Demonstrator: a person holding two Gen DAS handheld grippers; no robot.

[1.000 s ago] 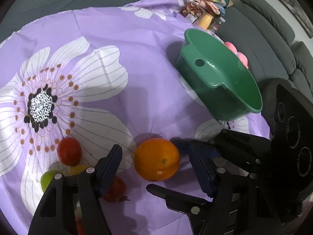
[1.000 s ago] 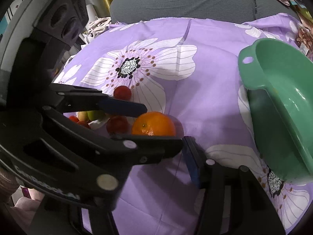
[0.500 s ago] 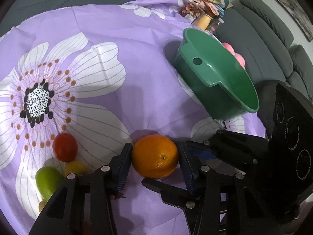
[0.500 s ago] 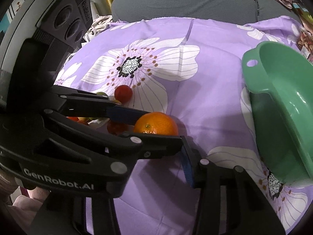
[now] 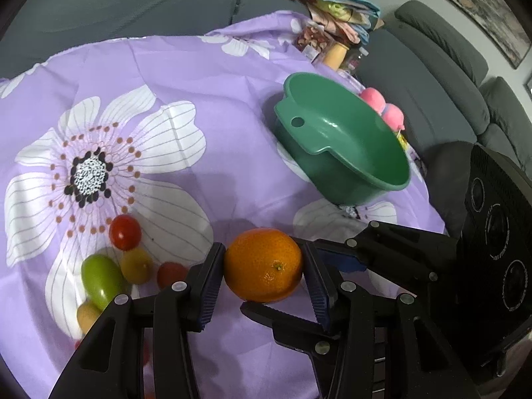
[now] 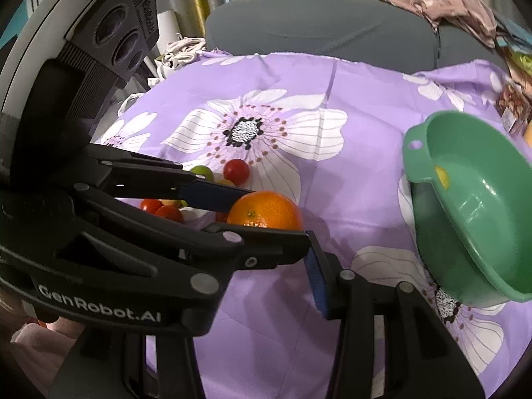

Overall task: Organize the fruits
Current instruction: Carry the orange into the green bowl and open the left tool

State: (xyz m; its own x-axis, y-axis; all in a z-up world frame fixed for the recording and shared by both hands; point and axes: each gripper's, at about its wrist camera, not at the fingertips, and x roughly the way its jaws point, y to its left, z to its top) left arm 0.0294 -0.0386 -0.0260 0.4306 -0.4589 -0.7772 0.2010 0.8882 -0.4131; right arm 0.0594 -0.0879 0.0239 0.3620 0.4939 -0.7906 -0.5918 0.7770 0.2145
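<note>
My left gripper is clamped on the orange. Its jaws have just been closing, and both ribbed pads now press the fruit's sides at 3 and 9 o'clock. I can't tell whether the orange is clear of the cloth.

My right gripper comes in from 3 o'clock, and its jaws have also just been closing. One black finger runs beneath the orange. The other, with the blue pad, disappears behind my left gripper's right finger. In the right wrist view the left gripper's body covers most of it, so I cannot tell whether those jaws grip anything.

At 9 o'clock from the orange is a cluster of small fruits: a red tomato, a green one, a yellow one and another red, all close together.

At about 1 o'clock, well apart, sits the green basin with a holed handle tab. Two pink things are just behind it.

Everything rests on a purple flowered cloth, with a grey sofa beyond at 12.
</note>
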